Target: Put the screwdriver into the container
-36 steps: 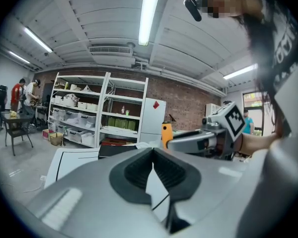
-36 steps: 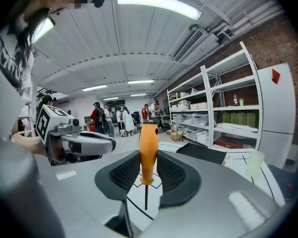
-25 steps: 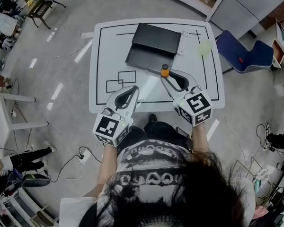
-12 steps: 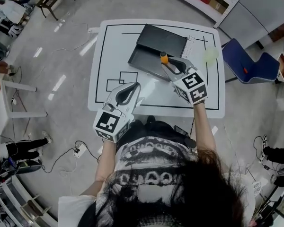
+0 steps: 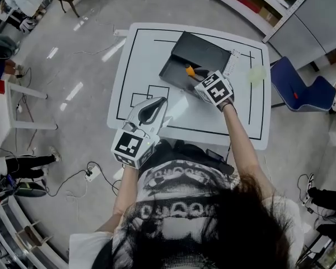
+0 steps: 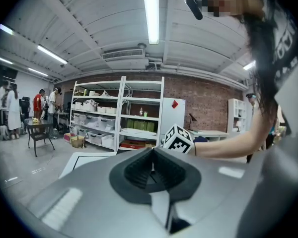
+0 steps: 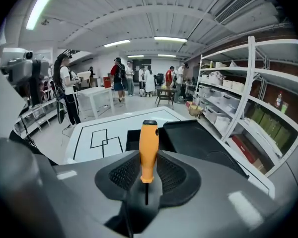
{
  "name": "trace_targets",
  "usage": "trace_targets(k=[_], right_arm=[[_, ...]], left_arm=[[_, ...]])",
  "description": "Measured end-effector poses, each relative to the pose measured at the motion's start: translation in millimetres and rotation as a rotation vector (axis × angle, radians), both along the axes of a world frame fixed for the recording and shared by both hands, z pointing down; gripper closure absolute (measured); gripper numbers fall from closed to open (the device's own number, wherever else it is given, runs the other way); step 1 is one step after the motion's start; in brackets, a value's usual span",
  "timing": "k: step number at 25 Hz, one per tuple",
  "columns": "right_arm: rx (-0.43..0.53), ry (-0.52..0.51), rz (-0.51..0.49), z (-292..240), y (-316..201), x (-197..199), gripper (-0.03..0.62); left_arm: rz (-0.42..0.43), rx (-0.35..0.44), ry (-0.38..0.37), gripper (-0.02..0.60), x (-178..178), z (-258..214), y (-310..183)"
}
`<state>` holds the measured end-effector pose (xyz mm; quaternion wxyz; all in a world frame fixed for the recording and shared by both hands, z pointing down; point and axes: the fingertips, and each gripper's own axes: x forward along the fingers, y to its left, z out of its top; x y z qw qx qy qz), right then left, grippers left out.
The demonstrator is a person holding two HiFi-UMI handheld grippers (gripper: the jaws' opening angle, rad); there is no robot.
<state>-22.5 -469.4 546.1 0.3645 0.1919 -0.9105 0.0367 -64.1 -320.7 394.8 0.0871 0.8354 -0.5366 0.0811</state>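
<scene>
Right gripper [image 5: 196,76] clamps the screwdriver [image 5: 189,70] by its orange handle — over the container [image 5: 173,70] toward the table's [image 5: 140,55] far edge. Left gripper [image 5: 155,106] — jaws pinched together, empty — hangs over the near edge.

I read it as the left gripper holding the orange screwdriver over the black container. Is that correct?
No, wrong gripper: the right gripper holds the orange screwdriver over the black container. The right gripper view shows it clamped between those jaws.

Right arm stretched forward, right tongs [image 5: 197,75] clamped on the screwdriver [image 5: 189,70]; left tongs [image 5: 157,102] closed, held near the torso.
</scene>
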Motion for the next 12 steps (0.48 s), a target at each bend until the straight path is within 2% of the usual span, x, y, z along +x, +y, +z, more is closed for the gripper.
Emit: trace_targets(k=[7,12], right_arm=[[-0.1,0.043,-0.003,40.1,-9.0,-18.6,0.484],[-0.127,0.097,0.03,65.1,-14.0,-22.1,0.484]], left_arm=[[-0.018,-0.012,0.002,0.581,-4.8,4.0,-2.3],[-0.01,-0.016,0.008,0.581,-1.7,6.6,-2.2]])
